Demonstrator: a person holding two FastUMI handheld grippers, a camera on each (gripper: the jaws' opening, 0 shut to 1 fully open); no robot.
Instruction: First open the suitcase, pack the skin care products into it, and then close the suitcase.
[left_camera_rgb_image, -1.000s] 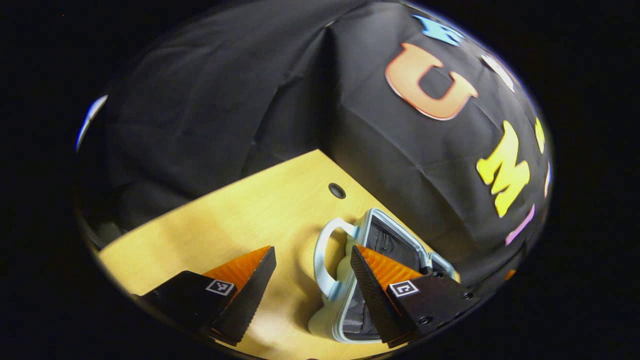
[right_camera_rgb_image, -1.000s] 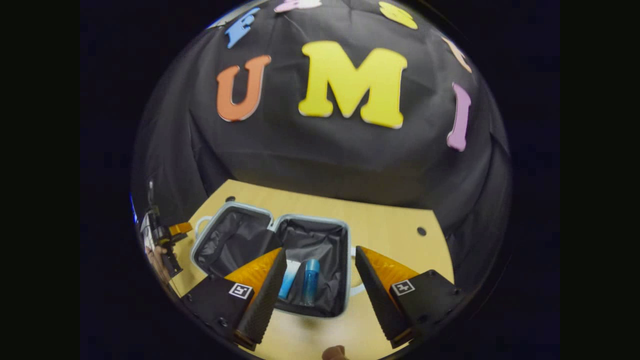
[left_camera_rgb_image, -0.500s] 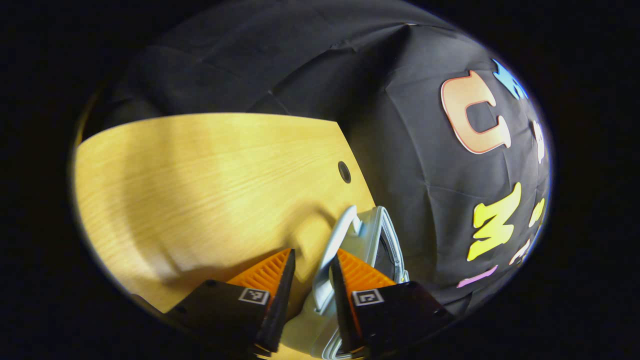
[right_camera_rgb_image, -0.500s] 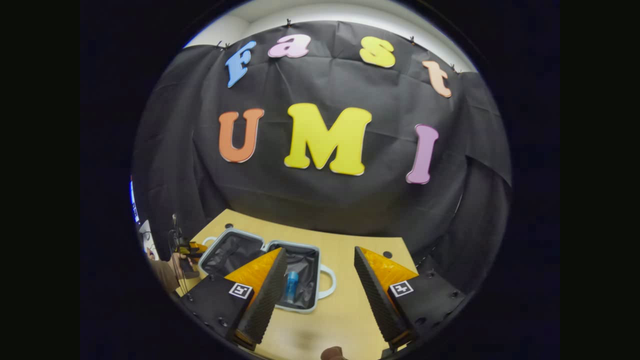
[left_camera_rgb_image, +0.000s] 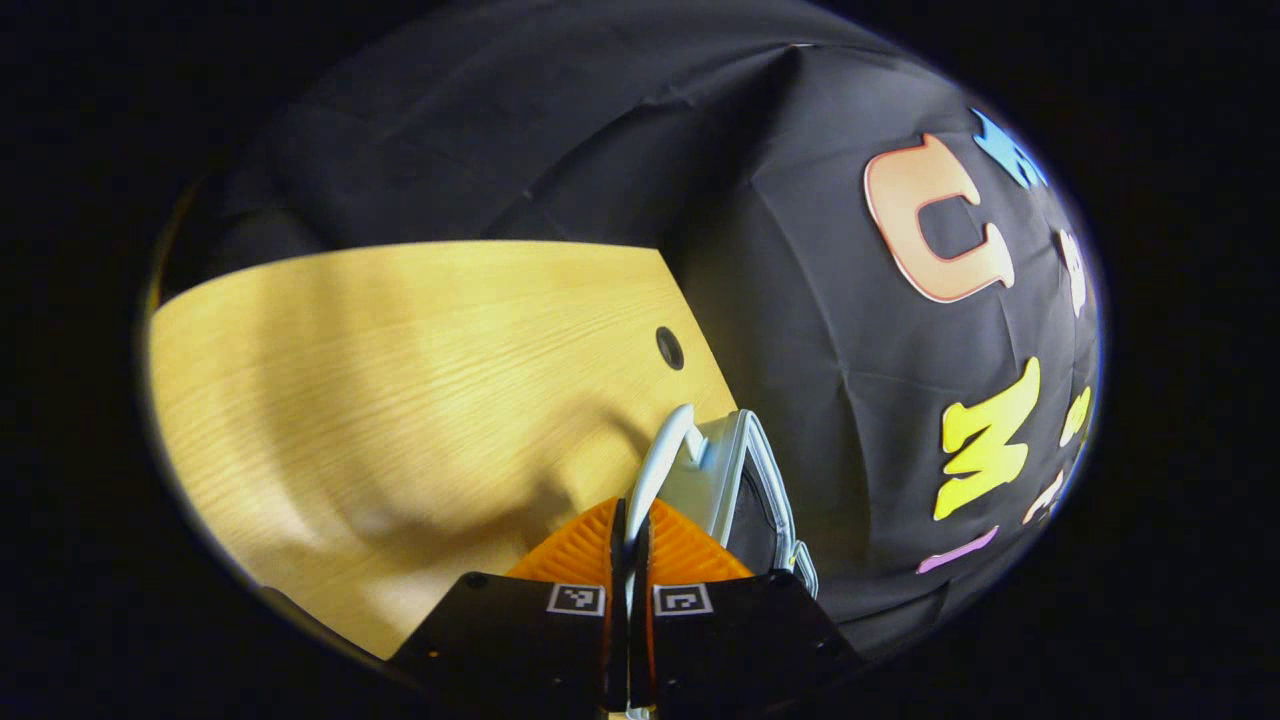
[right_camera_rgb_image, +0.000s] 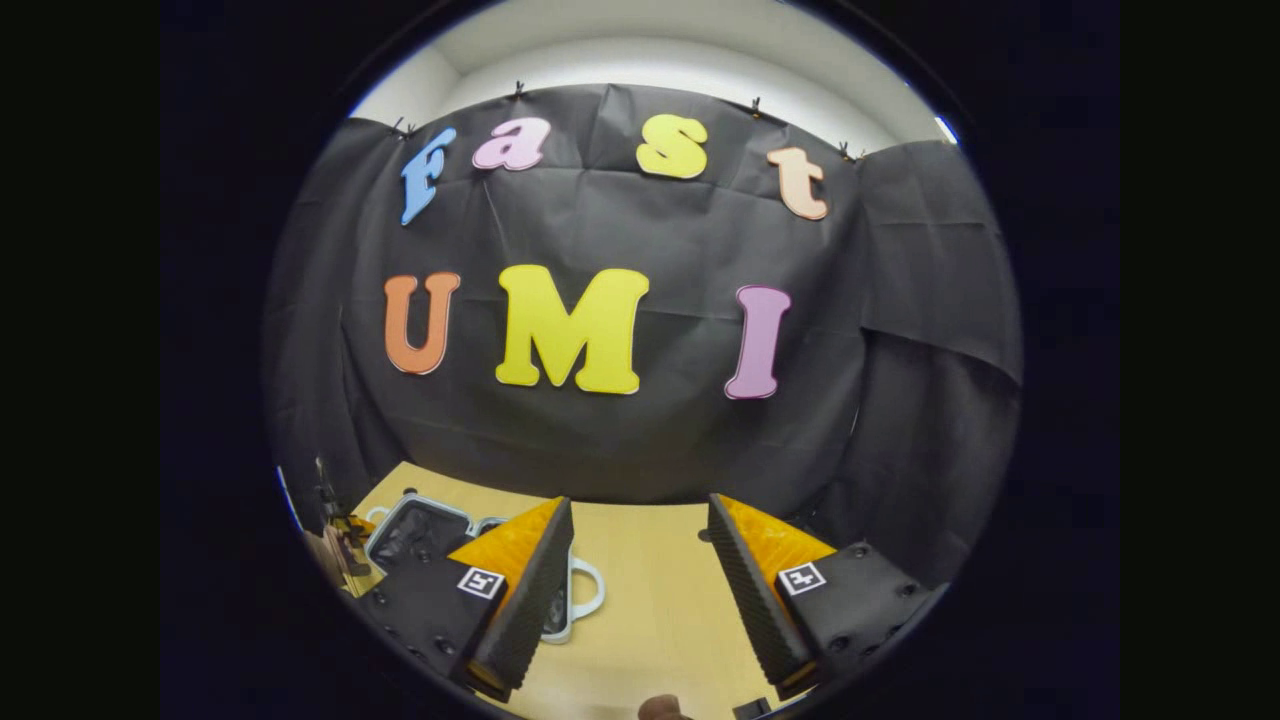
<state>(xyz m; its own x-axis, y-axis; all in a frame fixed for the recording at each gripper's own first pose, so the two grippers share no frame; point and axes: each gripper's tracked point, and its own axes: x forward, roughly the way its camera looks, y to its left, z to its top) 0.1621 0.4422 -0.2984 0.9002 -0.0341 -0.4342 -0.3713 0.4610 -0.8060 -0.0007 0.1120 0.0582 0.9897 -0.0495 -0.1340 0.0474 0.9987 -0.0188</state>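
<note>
Here the left gripper (left_camera_rgb_image: 630, 560) clamps the suitcase handle (left_camera_rgb_image: 662, 450).

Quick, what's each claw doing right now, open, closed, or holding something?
Left claw: closed on the suitcase handle.
Right claw: open, holding nothing, above the table.

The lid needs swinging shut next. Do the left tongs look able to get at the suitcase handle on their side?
Probably yes: the left tongs already look closed on the pale handle of the suitcase, nothing between them. The right tongs hang open, well back.
</note>
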